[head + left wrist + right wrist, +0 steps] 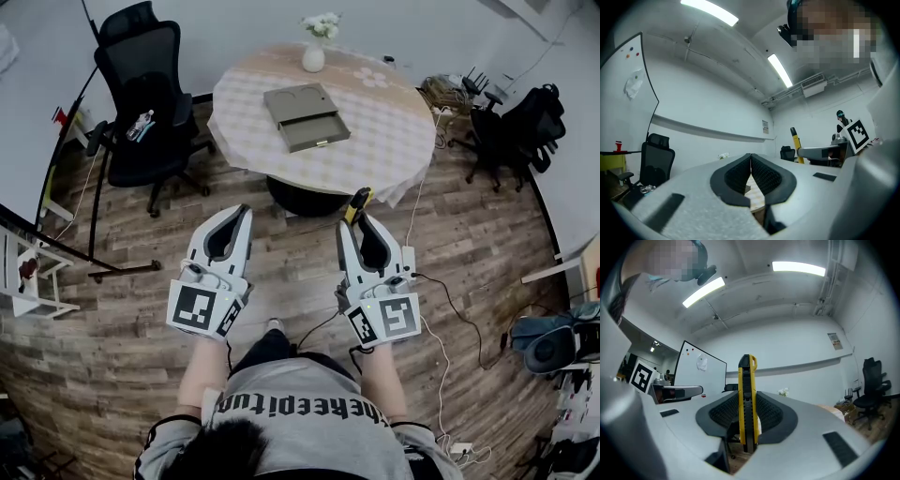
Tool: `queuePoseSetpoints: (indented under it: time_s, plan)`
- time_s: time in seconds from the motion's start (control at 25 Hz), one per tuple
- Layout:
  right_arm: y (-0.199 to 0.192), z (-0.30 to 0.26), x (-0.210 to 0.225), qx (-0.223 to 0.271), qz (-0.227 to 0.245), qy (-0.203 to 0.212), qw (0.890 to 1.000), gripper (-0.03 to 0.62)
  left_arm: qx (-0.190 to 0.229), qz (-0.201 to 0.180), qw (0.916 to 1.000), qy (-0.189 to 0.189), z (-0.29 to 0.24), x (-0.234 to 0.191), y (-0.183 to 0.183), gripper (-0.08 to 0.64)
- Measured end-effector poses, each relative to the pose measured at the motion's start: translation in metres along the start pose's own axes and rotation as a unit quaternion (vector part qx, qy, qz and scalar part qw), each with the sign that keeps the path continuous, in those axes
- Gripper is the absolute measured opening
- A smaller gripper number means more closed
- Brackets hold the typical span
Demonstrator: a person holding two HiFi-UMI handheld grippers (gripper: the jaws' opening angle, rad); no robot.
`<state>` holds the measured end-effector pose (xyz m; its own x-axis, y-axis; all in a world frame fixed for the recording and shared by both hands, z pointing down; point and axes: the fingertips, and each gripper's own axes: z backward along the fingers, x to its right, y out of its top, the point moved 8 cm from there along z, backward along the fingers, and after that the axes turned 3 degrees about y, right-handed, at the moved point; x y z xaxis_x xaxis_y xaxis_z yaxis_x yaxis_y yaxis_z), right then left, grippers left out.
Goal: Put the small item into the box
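A yellow utility knife (359,202) stands upright between the pads of my right gripper (361,223), which is shut on it. In the right gripper view the knife (746,399) sticks up well above the jaws. My left gripper (241,216) is beside it, shut with nothing between its pads; its tips meet in the left gripper view (751,157). Both grippers hover over the wooden floor, short of the round table (384,141). On that table lies the olive box (305,114), its drawer pulled out toward me.
A white vase with flowers (315,49) stands at the table's far edge. A black office chair (145,94) is to the left and another chair (525,122) at the right. Cables run across the floor on the right.
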<state>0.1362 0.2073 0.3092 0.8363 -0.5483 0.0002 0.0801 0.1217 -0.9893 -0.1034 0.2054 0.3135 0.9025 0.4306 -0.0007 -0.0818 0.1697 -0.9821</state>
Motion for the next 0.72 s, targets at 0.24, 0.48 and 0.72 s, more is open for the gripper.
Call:
queuePoseSetpoints:
  time_s: [0.24,0.48,0.72]
  plan:
    - [-0.001,-0.006,0.004,0.004,-0.007,-0.013,1.0,0.123,0.003,0.006,1.0,-0.005,-0.005,-0.01,-0.004,0.017]
    - [-0.003,-0.025,0.009,0.007,-0.014,-0.027,1.0,0.123,0.004,0.006,0.9998,-0.016,-0.021,-0.026,-0.005,0.017]
    - [-0.004,-0.036,0.003,0.015,-0.017,-0.037,0.999,0.123,0.008,0.004,0.9996,-0.025,-0.027,-0.043,-0.004,0.017]
